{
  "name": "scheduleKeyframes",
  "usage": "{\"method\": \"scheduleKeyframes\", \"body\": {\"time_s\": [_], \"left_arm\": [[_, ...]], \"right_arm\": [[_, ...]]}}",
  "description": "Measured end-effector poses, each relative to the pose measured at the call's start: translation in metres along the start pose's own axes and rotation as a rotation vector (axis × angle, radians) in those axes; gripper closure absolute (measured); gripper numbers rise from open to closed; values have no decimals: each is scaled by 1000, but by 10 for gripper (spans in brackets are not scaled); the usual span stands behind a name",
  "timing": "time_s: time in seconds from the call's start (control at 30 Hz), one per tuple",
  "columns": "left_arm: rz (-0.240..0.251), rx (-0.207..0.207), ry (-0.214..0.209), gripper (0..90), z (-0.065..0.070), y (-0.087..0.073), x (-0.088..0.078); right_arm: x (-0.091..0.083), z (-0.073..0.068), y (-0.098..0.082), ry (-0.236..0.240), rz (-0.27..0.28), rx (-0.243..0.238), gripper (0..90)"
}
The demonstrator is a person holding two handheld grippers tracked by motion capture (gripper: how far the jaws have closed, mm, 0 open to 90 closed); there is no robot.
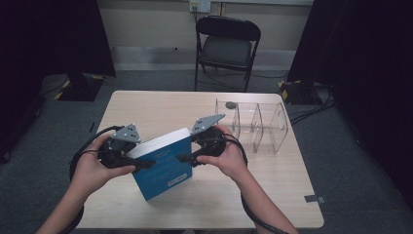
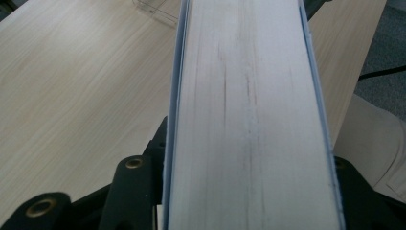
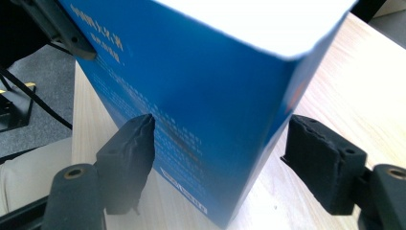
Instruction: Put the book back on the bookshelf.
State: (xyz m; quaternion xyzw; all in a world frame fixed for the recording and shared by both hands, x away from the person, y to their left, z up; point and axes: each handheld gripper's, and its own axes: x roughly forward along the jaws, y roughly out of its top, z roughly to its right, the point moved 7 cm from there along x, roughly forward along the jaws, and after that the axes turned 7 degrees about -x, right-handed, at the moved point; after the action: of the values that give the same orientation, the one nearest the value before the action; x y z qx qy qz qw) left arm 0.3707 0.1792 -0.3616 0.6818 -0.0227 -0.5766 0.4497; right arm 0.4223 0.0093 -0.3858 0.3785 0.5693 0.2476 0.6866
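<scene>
Wooden table (image 1: 146, 105), bare beyond: blue book (image 1: 163, 163) upright; my left gripper (image 1: 141, 163) clamps its page edge, right gripper (image 1: 185, 158) straddles the spine (pads apart, one touching).

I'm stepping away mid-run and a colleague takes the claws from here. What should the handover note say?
Left claw: shut on the blue book, clamping its page edge.
Right claw: open, jaws straddling the book's spine corner; one pad touches the cover, the other stands clear.
Book: held upright over the wooden table.
Clear acrylic divider rack: on the table beyond the right hand, no book in it.
Done: book lifted.
Left: probably slot it into the rack.
</scene>
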Motion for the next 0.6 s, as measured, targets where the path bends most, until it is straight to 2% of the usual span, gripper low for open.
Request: {"method": "scheduleKeyframes", "body": {"time_s": [0.33, 0.5, 0.53, 0.57, 0.6], "left_arm": [[-2, 6, -3, 530, -1, 0, -1], [-1, 5, -3, 530, 0, 0, -1], [10, -9, -4, 530, 1, 0, 0], [0, 5, -3, 530, 0, 0, -1], [5, -1, -3, 528, 0, 0, -1]], "right_arm": [[-1, 1, 10, 34, 26, -2, 253], [-2, 0, 21, 47, 43, -18, 252], [-2, -1, 22, 48, 43, -23, 251], [-1, -1, 23, 49, 41, -27, 248], [0, -2, 24, 51, 38, -31, 245]]}}
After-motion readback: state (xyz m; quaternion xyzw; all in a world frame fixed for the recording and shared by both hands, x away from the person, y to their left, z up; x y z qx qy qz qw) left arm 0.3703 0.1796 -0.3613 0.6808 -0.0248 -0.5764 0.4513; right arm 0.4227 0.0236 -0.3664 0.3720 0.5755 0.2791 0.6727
